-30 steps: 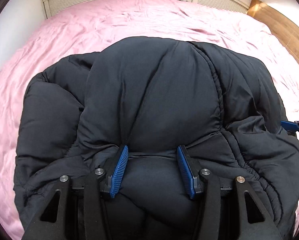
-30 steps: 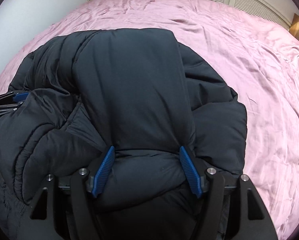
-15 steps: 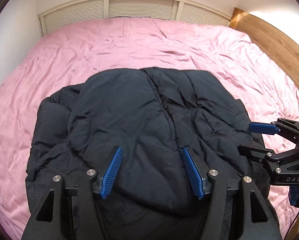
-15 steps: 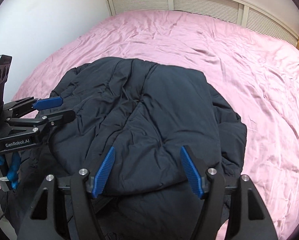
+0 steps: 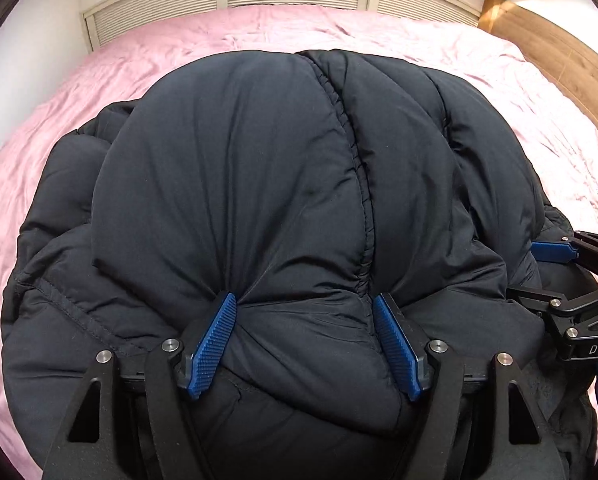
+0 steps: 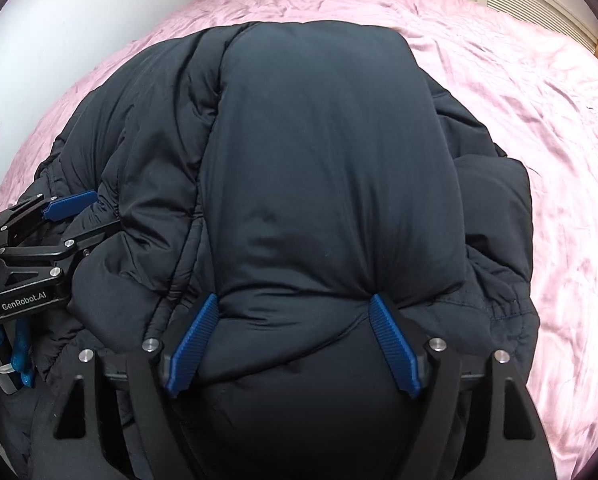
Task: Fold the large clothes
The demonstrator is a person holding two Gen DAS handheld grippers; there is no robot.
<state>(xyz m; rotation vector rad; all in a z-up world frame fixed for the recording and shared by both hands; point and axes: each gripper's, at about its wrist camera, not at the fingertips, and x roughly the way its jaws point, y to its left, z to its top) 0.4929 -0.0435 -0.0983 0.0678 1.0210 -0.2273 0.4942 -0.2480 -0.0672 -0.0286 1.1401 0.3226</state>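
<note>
Bulging between each opening tool's pads, black puffer jacket [image 5: 259, 184], left tool [image 5: 305, 300], right tool [image 6: 293, 300]

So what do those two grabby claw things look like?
Each gripper is black, with two fingers ending in ridged blue pads and round silver bolts at the joints. The left gripper has "GenRobot.AI" in white on its side, seen from the right wrist view. The right gripper shows the white letters "DAS" in the left wrist view.
</note>
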